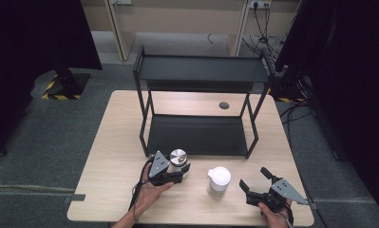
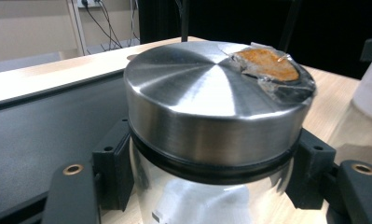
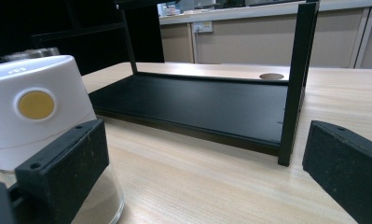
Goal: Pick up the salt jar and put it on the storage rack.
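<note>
Brushed-steel round lid point(image 2: 211, 88) between fingers point(image 2: 110, 163)

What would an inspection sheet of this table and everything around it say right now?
Surface: light wooden table, with a round hole near its far edge.
Job's things: steel-lidded jar, a brown patch under tape on its lid; white-lidded jar stands apart, a yellow dot on its lid.
Clutter: black two-level shelf rack, nothing seen on either level.
Grippers: left gripper shut on the steel-lidded jar just below its lid; right gripper open beside the white-lidded jar, not touching it.
Cables: a cable trails from the left gripper; more cables at the back wall.
Surroundings: grey floor, black curtains either side, hazard tape at left.
</note>
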The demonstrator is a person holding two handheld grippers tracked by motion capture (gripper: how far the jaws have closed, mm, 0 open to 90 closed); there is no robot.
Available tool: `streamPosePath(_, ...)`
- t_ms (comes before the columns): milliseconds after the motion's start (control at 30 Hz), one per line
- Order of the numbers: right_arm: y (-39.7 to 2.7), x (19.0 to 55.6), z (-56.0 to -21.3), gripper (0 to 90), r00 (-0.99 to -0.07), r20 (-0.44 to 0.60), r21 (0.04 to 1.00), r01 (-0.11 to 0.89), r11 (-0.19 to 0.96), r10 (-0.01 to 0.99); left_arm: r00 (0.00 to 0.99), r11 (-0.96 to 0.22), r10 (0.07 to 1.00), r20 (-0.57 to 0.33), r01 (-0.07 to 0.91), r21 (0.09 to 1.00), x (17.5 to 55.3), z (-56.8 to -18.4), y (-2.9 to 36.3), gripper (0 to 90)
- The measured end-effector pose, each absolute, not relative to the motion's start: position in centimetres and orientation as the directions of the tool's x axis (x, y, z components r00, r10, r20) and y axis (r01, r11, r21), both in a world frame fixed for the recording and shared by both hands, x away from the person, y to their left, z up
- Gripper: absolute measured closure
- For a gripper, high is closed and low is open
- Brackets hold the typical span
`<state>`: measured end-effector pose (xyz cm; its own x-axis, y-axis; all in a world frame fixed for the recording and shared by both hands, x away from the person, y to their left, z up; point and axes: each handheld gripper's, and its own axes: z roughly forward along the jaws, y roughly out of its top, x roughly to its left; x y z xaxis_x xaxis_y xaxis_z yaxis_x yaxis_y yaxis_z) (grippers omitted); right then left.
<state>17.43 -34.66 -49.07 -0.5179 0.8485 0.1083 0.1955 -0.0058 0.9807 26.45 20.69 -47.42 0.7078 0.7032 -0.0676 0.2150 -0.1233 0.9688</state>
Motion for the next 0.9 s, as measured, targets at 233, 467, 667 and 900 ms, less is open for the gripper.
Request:
streamPosePath(233,-34.6,17.5,-49.1,0.6,-0.518,0.110,0.980,0.197,-0.006,0.848,0.712,-0.131,0.700,-0.060,0.211,0.969,26.2,-45.8,21.1,30.7)
streamPosePath(467,-34.7,17.5,-49.1,0.6,-0.516,0.112,0.980,0.196,-0.010,0.849,0.713,-0.131,0.699,-0.060,0.211,0.969,26.2,-44.5,21.5,30.7)
streamPosePath(667,-34.7,17.5,-49.1,0.6,-0.516,0.113,0.980,0.197,-0.011,0.849,0.713,-0.141,0.699,-0.051,0.208,0.968,26.3,-43.2,21.7,30.7)
streamPosePath(900,-34.7,17.5,-49.1,0.6,-0.516,0.114,0.980,0.197,-0.012,0.849,0.719,-0.144,0.694,-0.047,0.202,0.969,26.8,-41.7,22.0,30.7)
